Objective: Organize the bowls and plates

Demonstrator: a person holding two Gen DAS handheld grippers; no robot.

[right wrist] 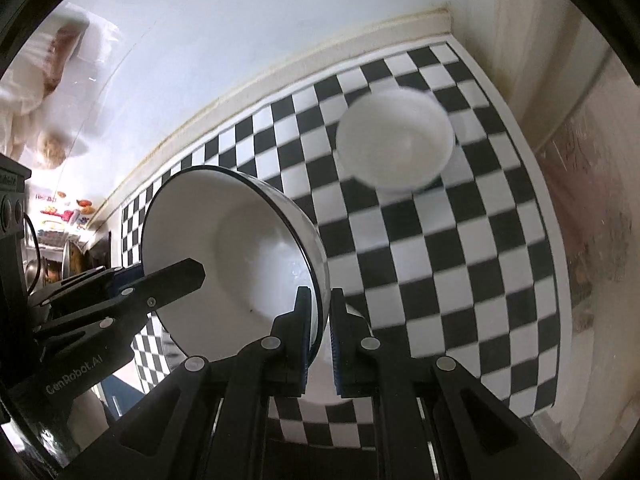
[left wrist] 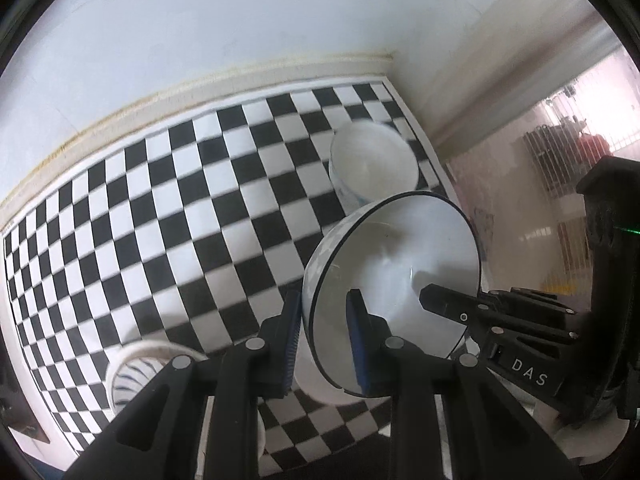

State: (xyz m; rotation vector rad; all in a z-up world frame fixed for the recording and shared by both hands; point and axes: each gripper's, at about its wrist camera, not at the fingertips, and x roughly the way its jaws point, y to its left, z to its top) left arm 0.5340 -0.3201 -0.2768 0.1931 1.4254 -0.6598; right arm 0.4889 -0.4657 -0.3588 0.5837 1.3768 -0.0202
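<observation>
Bowl held by both grippers — that is the main thing now. The black-rimmed bowl [left wrist: 394, 280] hangs in the air above the checkered mat [left wrist: 160, 220], and it does not touch the mat. The left gripper [left wrist: 326, 334] pinches the rim on one side, one blue pad inside the bowl and one outside, squeezed narrow on the thin wall. The right gripper [right wrist: 320, 332] pinches the opposite side of the rim the same way, with its fingers very close together. So the bowl sits right between the two grippers, and neither hand is nearer than the other.

The bowl is tilted. In the left wrist view its open mouth faces toward the right gripper's side and a bit up. Being round, it has no long side; the line that matters runs across the rim from one grip to the other.

A plain white bowl [right wrist: 396, 140] stands upright on the mat, farther ahead of both grippers and well apart from the held bowl. I think that is where the held bowl should go — mouth up, nested inside. For that, both hands would need to level the rim first. A striped bowl [left wrist: 140, 372] stands low on the left, near the left gripper.
</observation>
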